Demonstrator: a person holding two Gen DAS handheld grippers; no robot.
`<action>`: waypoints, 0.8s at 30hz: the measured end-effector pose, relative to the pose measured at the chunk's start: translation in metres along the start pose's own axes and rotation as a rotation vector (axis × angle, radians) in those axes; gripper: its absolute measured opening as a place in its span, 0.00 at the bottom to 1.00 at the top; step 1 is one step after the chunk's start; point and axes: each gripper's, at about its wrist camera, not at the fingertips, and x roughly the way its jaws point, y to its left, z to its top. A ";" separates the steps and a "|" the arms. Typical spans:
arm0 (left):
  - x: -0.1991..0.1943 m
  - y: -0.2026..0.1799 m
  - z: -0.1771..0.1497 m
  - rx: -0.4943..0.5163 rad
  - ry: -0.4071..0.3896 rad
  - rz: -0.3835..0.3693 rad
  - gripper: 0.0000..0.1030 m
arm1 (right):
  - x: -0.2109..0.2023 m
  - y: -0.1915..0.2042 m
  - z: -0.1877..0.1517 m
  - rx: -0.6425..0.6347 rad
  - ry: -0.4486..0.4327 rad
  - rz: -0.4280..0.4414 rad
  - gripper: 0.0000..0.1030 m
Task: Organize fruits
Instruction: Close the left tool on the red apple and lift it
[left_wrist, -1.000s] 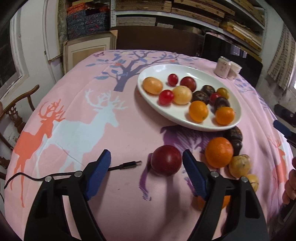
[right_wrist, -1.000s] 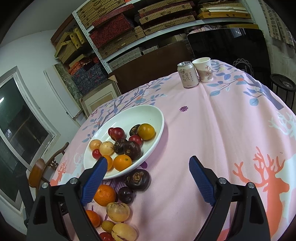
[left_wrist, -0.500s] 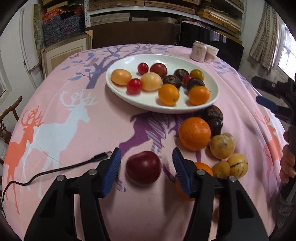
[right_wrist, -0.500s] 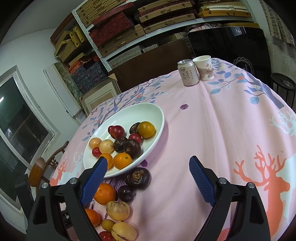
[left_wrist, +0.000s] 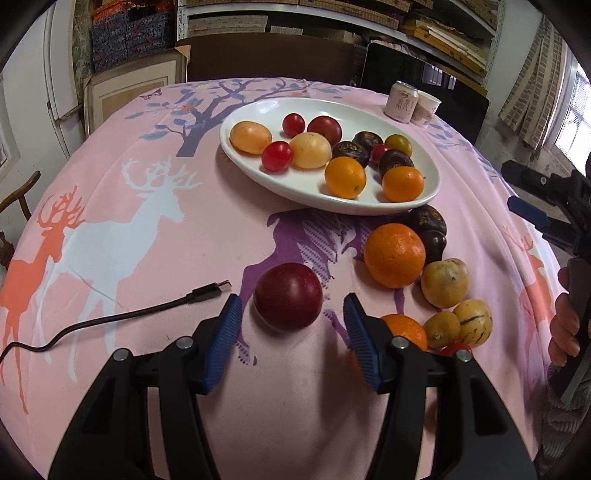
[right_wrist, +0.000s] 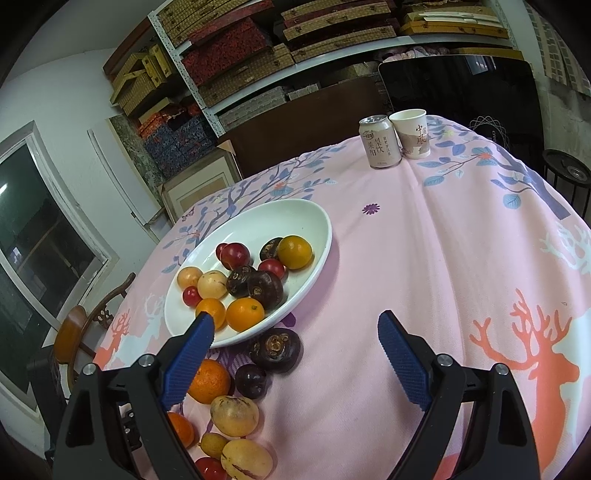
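Pink deer-print bench (left_wrist: 122, 236): left hand-held gripper (left_wrist: 291, 325) has just been closing, half-open astride red plum (left_wrist: 288, 296), pads not touching. Next: clamp, carry to white plate (left_wrist: 280, 184). Right hand-held gripper (right_wrist: 295, 339) wide open, empty.

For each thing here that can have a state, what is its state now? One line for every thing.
Left gripper: jaws have just been closing around the dark red plum, pads not touching it.
Dark red plum: on the cloth, not lifted.
Right gripper: open, empty.
White plate: partly filled with fruit.
Can: upright; whether opened, cannot tell.
Paper cup: upright, beside the can.
Black cable: plug lying free.
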 end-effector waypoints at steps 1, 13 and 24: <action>0.000 0.000 0.000 -0.001 0.000 0.001 0.53 | 0.000 0.000 0.000 0.001 0.001 -0.001 0.88; 0.009 0.005 0.006 -0.022 0.034 -0.018 0.38 | 0.003 0.001 -0.001 -0.016 0.016 -0.009 0.88; 0.004 0.016 0.008 -0.066 0.009 0.031 0.38 | -0.001 0.020 -0.038 -0.173 0.096 -0.039 0.88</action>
